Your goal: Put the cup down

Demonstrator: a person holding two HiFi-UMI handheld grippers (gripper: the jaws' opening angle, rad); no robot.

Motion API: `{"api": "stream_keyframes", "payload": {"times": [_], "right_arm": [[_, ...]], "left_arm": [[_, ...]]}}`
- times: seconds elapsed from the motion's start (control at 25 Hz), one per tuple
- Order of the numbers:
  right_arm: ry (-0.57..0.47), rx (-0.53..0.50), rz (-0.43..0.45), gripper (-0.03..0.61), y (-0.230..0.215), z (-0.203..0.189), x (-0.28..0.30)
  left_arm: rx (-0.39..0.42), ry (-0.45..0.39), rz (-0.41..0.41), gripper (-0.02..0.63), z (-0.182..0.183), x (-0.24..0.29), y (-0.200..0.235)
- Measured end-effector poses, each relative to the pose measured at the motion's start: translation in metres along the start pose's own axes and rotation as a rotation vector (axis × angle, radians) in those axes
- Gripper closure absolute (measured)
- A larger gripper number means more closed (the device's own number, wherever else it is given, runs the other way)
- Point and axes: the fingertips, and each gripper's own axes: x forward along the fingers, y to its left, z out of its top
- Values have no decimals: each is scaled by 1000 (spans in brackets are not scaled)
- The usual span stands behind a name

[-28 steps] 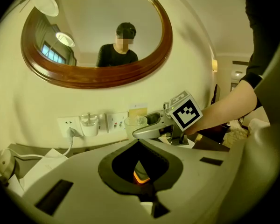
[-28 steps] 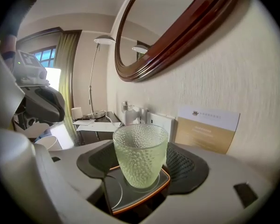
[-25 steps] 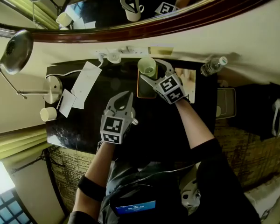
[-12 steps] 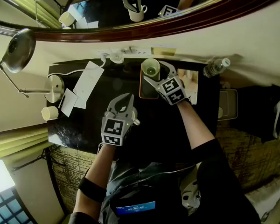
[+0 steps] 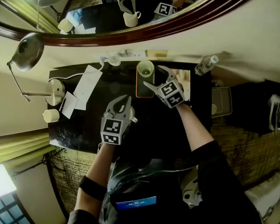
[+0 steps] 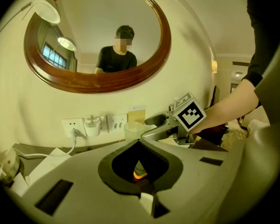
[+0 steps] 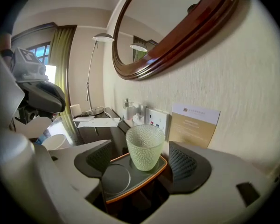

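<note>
The pebbled glass cup (image 7: 144, 147) stands upright on the orange-rimmed tray (image 7: 133, 189) by the wall, so the putting-down looks done. The right gripper (image 5: 154, 77) has just been opening its jaws; they stand wide on either side of the cup, pads clear. Only backing away seems left. The left gripper (image 5: 125, 99) is closed and empty. The card (image 7: 194, 122) against the wall has print too small to read.

The head view looks steeply down on the table (image 5: 79, 125) from above. Both gripper views sit low and near, facing the wall (image 7: 242, 87); all three share the cup (image 7: 144, 147).
</note>
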Motion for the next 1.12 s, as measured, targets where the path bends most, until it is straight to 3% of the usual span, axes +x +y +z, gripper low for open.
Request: {"api": "stream_keyframes", "payload": {"times": [0.2, 0.44, 0.64, 1.12], "right_arm": [[-7, -24, 19, 242, 26, 4, -42], [-31, -27, 62, 438, 77, 37, -99], [-52, -45, 17, 557, 108, 50, -135], [-60, 54, -42, 565, 164, 39, -169]], "left_arm": [[2, -5, -24, 612, 6, -23, -6], [31, -18, -49, 612, 17, -56, -8], [49, -26, -83, 612, 17, -78, -13], [49, -18, -152, 612, -3, -100, -21]]}}
